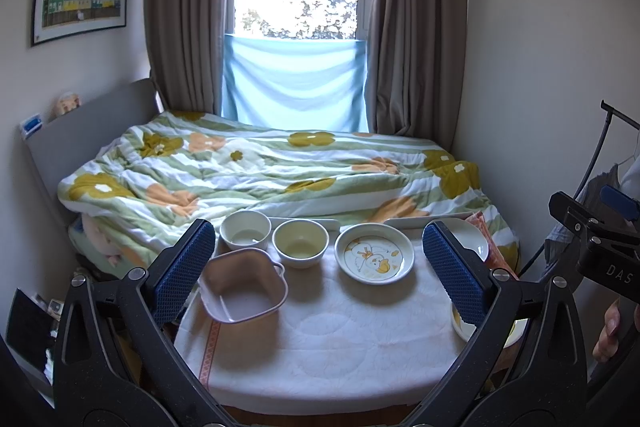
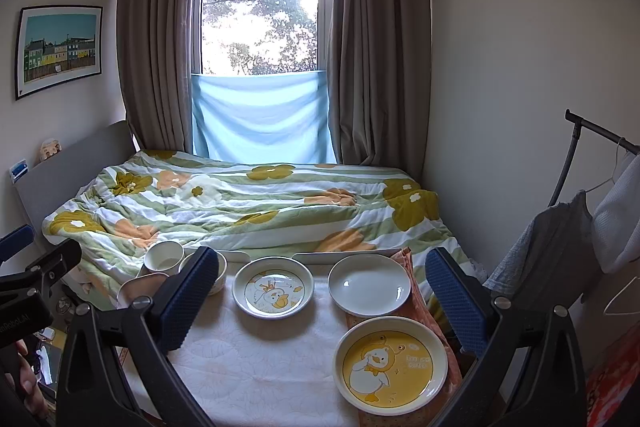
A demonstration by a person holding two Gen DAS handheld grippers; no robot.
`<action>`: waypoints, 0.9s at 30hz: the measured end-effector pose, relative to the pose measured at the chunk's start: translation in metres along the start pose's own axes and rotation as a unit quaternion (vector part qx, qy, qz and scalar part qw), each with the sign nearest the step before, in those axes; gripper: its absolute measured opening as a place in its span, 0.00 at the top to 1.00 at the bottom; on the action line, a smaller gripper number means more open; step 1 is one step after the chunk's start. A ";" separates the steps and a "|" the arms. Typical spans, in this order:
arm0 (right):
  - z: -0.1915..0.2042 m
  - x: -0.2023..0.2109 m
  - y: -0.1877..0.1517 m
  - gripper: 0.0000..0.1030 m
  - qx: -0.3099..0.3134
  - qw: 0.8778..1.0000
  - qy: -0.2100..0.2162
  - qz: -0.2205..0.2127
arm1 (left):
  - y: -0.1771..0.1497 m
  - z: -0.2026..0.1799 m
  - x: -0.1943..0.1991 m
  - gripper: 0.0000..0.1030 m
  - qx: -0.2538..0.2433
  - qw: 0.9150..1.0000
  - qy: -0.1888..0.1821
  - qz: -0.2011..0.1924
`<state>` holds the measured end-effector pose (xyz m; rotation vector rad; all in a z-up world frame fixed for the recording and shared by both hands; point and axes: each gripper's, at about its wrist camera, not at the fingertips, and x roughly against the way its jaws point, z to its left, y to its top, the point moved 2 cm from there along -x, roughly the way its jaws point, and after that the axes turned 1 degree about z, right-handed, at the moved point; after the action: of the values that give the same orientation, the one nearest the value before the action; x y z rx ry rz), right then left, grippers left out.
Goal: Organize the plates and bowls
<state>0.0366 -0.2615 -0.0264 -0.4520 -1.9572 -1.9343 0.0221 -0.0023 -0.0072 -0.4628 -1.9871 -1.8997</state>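
Left gripper, jaws wide apart, above table bearing pink dish, two bowls, duck plate.

Your right tong finger hides most of the white plate and yellow plate; in the right view, another finger covers the bowls.

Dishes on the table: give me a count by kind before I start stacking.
Plates: 3, the duck plate, the plain white plate and the yellow duck plate.
Round bowls: 2, white and cream.
Pink handled dish: 1.
Total: 6.
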 end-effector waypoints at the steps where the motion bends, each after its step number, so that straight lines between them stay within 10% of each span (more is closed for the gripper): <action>1: 0.000 0.000 0.000 0.00 0.000 1.000 0.000 0.000 | 0.000 0.000 0.000 0.00 0.000 1.000 0.000 0.000; 17: 0.000 -0.002 0.001 0.00 -0.002 1.000 -0.002 0.003 | 0.001 -0.002 -0.005 0.00 -0.002 1.000 -0.004 0.009; 27: -0.021 -0.030 -0.044 0.00 -0.064 0.994 -0.025 0.080 | -0.025 -0.033 -0.077 0.00 -0.059 0.990 -0.066 0.106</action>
<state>0.0436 -0.2822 -0.0789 -0.6764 -1.7730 -1.9683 0.0795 -0.0359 -0.0641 -0.8182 -1.8249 -1.9017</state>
